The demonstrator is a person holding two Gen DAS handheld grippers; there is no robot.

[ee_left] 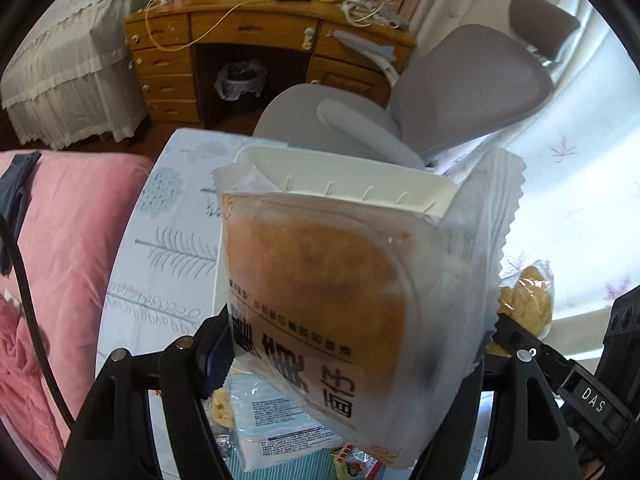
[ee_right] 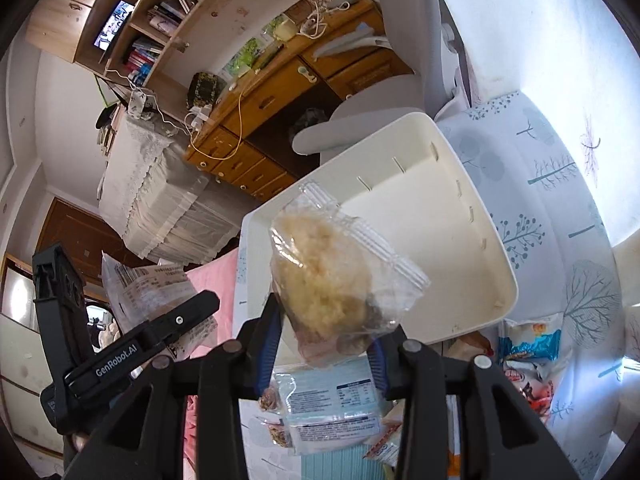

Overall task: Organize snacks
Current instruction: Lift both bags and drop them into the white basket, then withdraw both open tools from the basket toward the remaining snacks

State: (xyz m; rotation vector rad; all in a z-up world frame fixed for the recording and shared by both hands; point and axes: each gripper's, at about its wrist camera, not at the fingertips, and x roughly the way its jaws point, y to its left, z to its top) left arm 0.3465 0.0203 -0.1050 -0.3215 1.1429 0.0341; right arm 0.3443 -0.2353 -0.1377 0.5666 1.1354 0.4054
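Note:
My left gripper point(ee_left: 352, 356) is shut on a packaged round brown pastry point(ee_left: 320, 280) in a clear wrapper with black characters, held up in front of the white bin point(ee_left: 344, 172). My right gripper point(ee_right: 326, 344) is shut on a clear bag of pale crumbly snack point(ee_right: 324, 280), held above the near left corner of the same white bin point(ee_right: 440, 216), whose visible inside is bare. The right gripper's bag shows in the left wrist view point(ee_left: 528, 300). The left gripper's body point(ee_right: 120, 344) and its packet point(ee_right: 156, 292) show at the left of the right wrist view.
More snack packets lie on the tree-print tablecloth point(ee_right: 560, 184) below the grippers: a light blue pack point(ee_right: 332, 400) and colourful packs point(ee_right: 528, 360). A grey office chair point(ee_left: 460, 92) and a wooden desk point(ee_left: 248, 40) stand beyond the table. A pink blanket point(ee_left: 60, 260) lies left.

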